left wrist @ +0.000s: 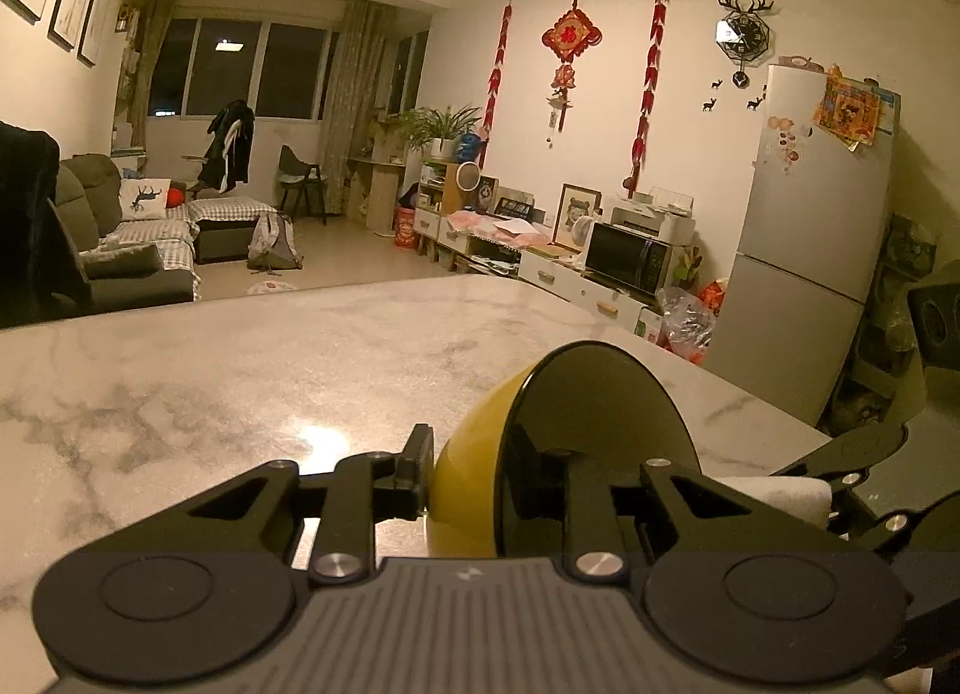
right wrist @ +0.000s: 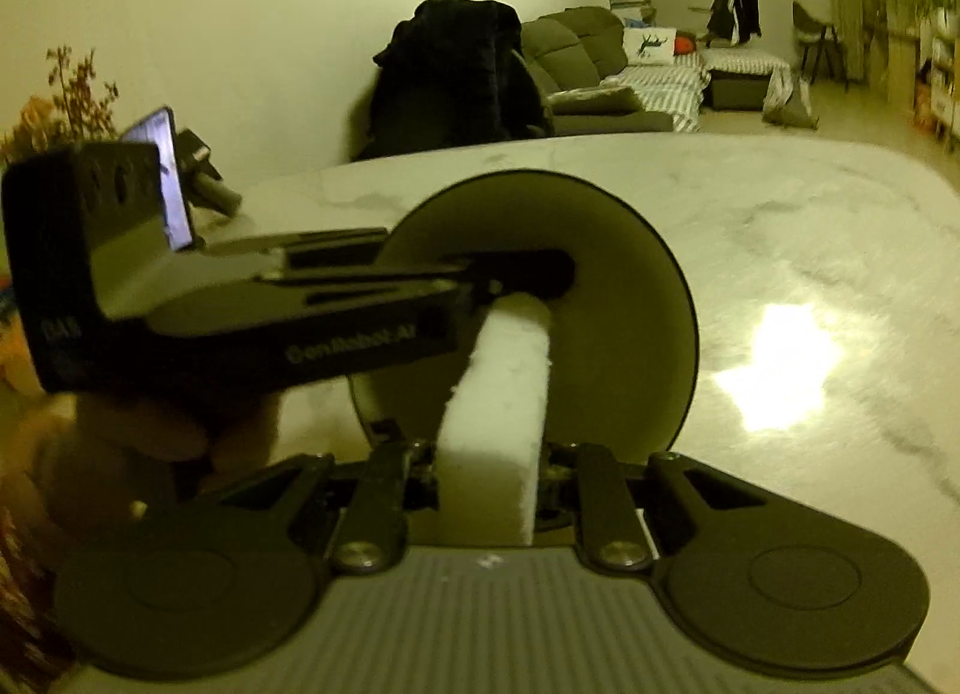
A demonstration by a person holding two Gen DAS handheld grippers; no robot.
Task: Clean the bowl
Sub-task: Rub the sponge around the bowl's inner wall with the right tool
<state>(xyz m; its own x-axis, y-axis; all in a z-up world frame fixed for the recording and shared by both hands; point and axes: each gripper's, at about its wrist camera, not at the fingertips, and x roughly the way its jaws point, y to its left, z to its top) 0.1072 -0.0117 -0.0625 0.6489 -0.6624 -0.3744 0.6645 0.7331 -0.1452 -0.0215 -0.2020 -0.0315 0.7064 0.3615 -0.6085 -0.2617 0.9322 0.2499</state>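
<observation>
bowl point(left wrist: 474, 478): yellow outside, dark inside, being held tipped on its side over the marble table point(left wrist: 252, 382), mouth facing the right-hand tool; whether its lower edge is touching the tabletop, I can't tell.
left gripper point(left wrist: 480, 484): pinching the bowl wall, one finger on the yellow outside, the other inside the dark cavity. Jaws narrowly apart, pressing on the wall between them.
right gripper point(right wrist: 489, 469): pressed nearly together on a white sponge point(right wrist: 498, 394) (a long block sticking forward out of the jaws).
sponge position: its far end is reaching into the bowl point(right wrist: 600, 298) and appears to be touching the inner surface near the left gripper's inside finger. Contact looks likely; the exact spot is partly hidden behind that finger.
step in hand: wiping the interior, judging by the sponge sitting inside the cavity.
progress: mid-task as far as I can judge. Bowl is gripped and presented, sponge is engaged. No visible dirt, foam or water on the dark interior (lighting is dim and yellow, so residue wouldn't be showing anyway).
left to do: probably working the sponge round the rest of the inner wall, maybe the outside, then setting the bowl down upright.
surroundings: a person's hand point(right wrist: 156, 436) is holding the left tool, seen from the right wrist view; tabletop around the bowl is bare marble with a lamp glare.
</observation>
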